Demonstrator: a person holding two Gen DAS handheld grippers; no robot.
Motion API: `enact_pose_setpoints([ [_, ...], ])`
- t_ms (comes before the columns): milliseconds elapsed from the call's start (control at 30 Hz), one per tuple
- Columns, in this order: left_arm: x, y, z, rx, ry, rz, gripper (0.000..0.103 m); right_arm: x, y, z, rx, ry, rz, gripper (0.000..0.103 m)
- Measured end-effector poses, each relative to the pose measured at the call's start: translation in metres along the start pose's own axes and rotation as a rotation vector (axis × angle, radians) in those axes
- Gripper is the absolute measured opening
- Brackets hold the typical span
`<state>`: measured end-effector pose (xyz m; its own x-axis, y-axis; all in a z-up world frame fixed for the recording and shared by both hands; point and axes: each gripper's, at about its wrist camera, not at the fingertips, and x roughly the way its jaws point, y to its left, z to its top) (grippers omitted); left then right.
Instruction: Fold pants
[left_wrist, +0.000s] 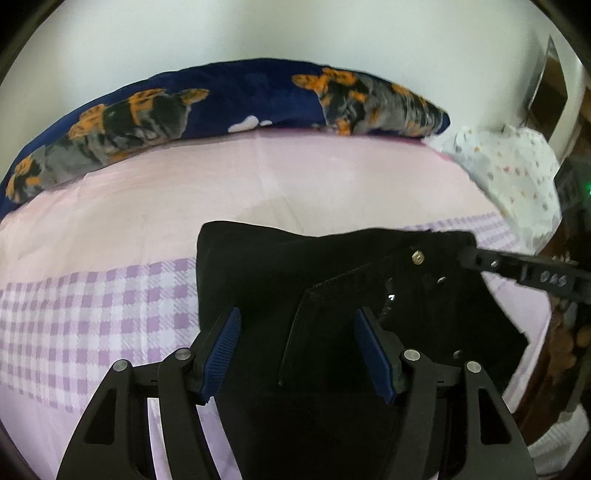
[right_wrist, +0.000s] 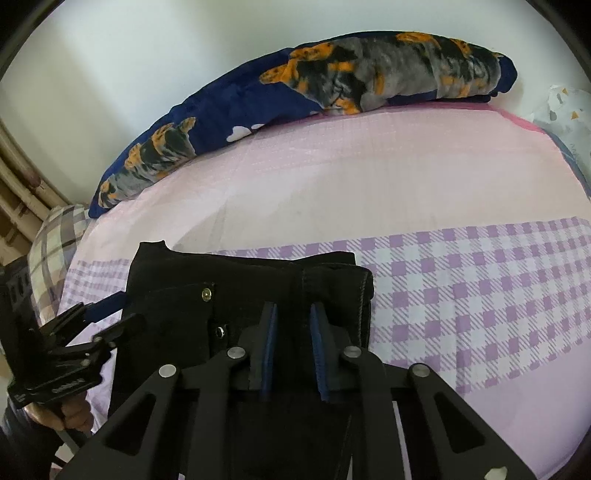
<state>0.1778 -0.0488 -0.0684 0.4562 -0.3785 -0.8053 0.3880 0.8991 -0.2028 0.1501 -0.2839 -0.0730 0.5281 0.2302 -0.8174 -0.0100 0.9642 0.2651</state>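
Observation:
Black pants (left_wrist: 295, 266) lie folded on the bed, waistband and brass button (left_wrist: 418, 257) showing. My left gripper (left_wrist: 295, 332) is open, its blue pads (left_wrist: 221, 350) spread over the pants without holding them. In the left wrist view the right gripper (left_wrist: 469, 254) reaches in at the pants' right edge. In the right wrist view the pants (right_wrist: 177, 295) lie under my right gripper (right_wrist: 293, 321), whose blue pads (right_wrist: 319, 343) stand a narrow gap apart with black cloth between them. The left gripper (right_wrist: 110, 314) shows at the left, fingers spread at the pants' edge.
The bed has a pink sheet (left_wrist: 221, 192) with a purple checked band (right_wrist: 480, 288). A dark blue blanket with orange and grey print (left_wrist: 184, 110) lies along the wall. A white dotted pillow (left_wrist: 517, 177) sits at the right edge, a plaid pillow (right_wrist: 55, 236) at the left.

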Motion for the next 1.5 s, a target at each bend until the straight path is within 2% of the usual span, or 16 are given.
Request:
enact_pose_setpoints([
  [167,0.018,0.001,-0.006,0.022,0.034,0.006,0.064,0.003,-0.005,-0.001,0.010,-0.003,0.018,0.015],
  [400,0.020,-0.004,-0.010,0.038,0.027,0.030,0.065,0.002,-0.010,-0.011,0.052,-0.013,0.039,0.015],
  [600,0.011,-0.005,-0.021,0.017,0.035,0.080,0.069,-0.005,-0.010,-0.028,0.078,-0.002,0.036,0.019],
  [833,-0.006,-0.006,-0.048,0.004,0.047,0.117,0.070,-0.014,-0.006,-0.048,0.066,0.008,0.035,0.025],
  [1033,-0.020,0.000,-0.075,-0.049,0.078,0.070,0.073,-0.023,-0.002,-0.066,0.067,-0.003,0.045,0.030],
  [1200,-0.022,0.004,-0.079,-0.075,0.088,0.053,0.074,-0.025,-0.001,-0.068,0.071,-0.005,0.058,0.034],
  [1300,-0.025,0.006,-0.078,-0.089,0.090,0.036,0.074,-0.028,-0.004,-0.064,0.088,-0.001,0.087,0.040],
  [1367,-0.026,0.011,-0.077,-0.114,0.094,0.007,0.074,-0.031,-0.006,-0.062,0.097,-0.009,0.095,0.051],
  [1433,-0.027,0.019,-0.077,-0.154,0.095,-0.018,0.074,-0.035,-0.008,-0.060,0.089,-0.032,0.055,0.057],
  [1500,-0.028,0.026,-0.076,-0.193,0.093,-0.046,0.074,-0.035,-0.013,-0.060,0.082,-0.029,0.038,0.058],
])
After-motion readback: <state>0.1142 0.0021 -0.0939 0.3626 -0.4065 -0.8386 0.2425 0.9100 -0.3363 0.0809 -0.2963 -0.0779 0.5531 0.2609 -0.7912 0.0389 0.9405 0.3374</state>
